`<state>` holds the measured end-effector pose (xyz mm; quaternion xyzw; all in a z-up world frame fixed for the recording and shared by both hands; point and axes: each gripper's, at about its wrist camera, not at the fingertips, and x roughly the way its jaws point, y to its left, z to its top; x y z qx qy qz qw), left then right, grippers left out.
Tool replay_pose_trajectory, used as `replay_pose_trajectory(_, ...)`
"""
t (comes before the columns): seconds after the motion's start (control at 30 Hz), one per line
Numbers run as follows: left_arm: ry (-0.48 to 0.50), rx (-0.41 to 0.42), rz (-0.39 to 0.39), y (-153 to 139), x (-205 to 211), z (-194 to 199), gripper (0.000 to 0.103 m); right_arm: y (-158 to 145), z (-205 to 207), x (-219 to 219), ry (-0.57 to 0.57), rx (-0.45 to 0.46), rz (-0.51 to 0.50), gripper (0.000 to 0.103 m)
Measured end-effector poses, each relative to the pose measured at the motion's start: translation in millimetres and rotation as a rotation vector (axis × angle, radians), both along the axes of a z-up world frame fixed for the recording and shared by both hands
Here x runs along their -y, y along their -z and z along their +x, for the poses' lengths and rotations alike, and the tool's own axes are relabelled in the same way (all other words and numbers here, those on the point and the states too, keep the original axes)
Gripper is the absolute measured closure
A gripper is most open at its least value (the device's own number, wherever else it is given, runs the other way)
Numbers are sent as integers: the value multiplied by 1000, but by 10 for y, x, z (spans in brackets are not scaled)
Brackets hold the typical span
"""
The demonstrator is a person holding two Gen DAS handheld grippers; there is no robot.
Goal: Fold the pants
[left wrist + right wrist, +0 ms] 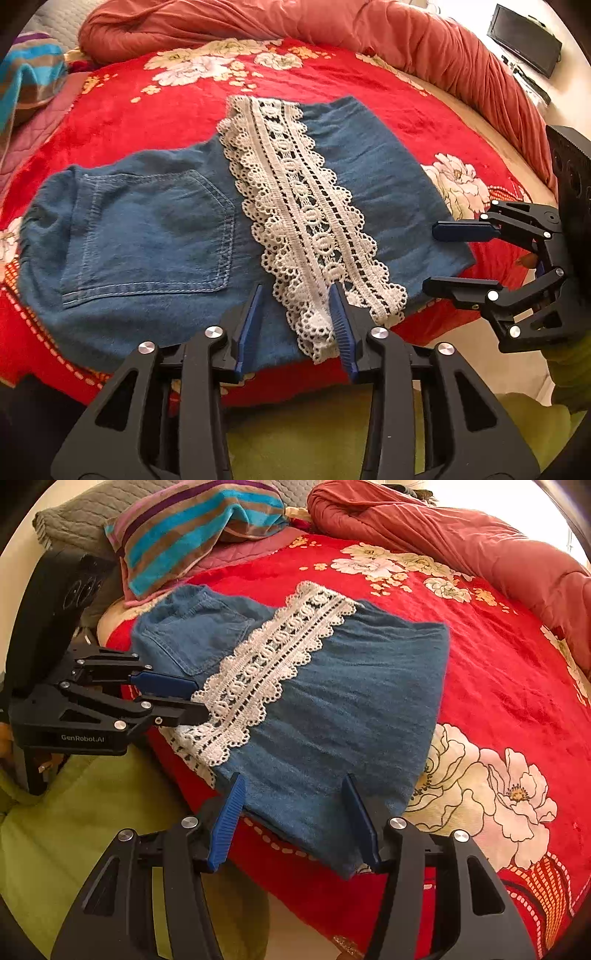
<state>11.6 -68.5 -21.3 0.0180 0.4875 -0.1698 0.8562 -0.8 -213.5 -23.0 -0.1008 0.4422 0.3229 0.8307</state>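
Observation:
Blue denim pants (155, 236) with a white lace band (306, 221) lie folded flat on the red flowered bedspread (177, 99). A back pocket faces up at the left. My left gripper (295, 299) is open, its fingers over the near edge at the lace end, holding nothing. My right gripper (439, 258) is open beside the pants' right edge. In the right wrist view the pants (351, 709) and lace (266, 668) lie ahead, my right gripper (293, 790) is open over the near edge, and my left gripper (197, 698) is open at the lace end.
A rolled pink-red quilt (332, 26) lies along the far side of the bed. A striped towel (195, 528) sits on a pillow at the far left. A black monitor (524, 40) stands at the far right. Green cloth (92, 812) lies below the bed edge.

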Motion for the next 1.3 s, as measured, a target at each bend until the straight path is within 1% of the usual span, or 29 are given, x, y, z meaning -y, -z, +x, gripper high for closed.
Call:
replay_pose_trajectory(0.07, -6, 8, -6, -35, -21, -26, 72, -37, -1, 2, 5, 6, 4, 50)
replay_pose_trajectory(0.23, -25, 26, -2, -97, -57, -78, 66, -83, 4, -5, 14, 15, 6, 50)
replay_pose_trajectory(0.27, -29, 28, -2, -106, -64, -85, 65, -92, 4, -6, 18, 18, 4, 39)
replay_pose_trajectory(0.3, -31, 30, -2, -117, -72, -92, 64, -103, 0, -3, 24, 25, 5, 21)
replay_pose_trajectory(0.33, -34, 33, -3, -128, -82, -98, 63, -127, -5, 3, 30, 34, 11, 20)
replay_pose_trajectory(0.43, -43, 45, -5, -168, -116, -121, 58, -194, -7, 10, 36, 47, 21, 20)
replay_pose_trajectory(0.5, -51, 55, -5, -202, -132, -133, 50, -234, -5, 17, 41, 57, 26, 20)
replay_pose_trajectory(0.53, -51, 60, -2, -219, -136, -141, 48, -251, 3, 22, 47, 60, 26, 18)
replay_pose_trajectory(0.57, -52, 69, 4, -243, -137, -156, 45, -265, 10, 28, 58, 65, 24, 11)
replay_pose_trajectory(0.6, -52, 76, 6, -260, -137, -166, 41, -275, 19, 37, 69, 69, 24, 10)
replay_pose_trajectory(0.63, -54, 82, 7, -277, -138, -179, 38, -286, 31, 51, 76, 70, 28, 10)
replay_pose_trajectory(0.7, -65, 94, 14, -309, -153, -195, 28, -304, 58, 74, 92, 64, 37, 9)
replay_pose_trajectory(0.8, -89, 105, 21, -345, -207, -209, 21, -337, 77, 87, 102, 71, 38, 8)
replay_pose_trajectory(0.9, -112, 113, 14, -381, -293, -220, 17, -396, 87, 95, 111, 88, 41, 7)
replay_pose_trajectory(1.03, -149, 120, 6, -417, -421, -247, 16, -489, 127, 103, 123, 104, 63, 7)
replay_pose_trajectory(1.13, -175, 121, 0, -427, -511, -264, 15, -544, 161, 92, 128, 101, 86, 7)
replay_pose_trajectory(1.17, -183, 121, -1, -429, -536, -266, 12, -563, 177, 81, 127, 99, 95, 7)
replay_pose_trajectory(1.3, -212, 119, -7, -440, -643, -293, 11, -607, 215, 21, 119, 97, 98, 7)
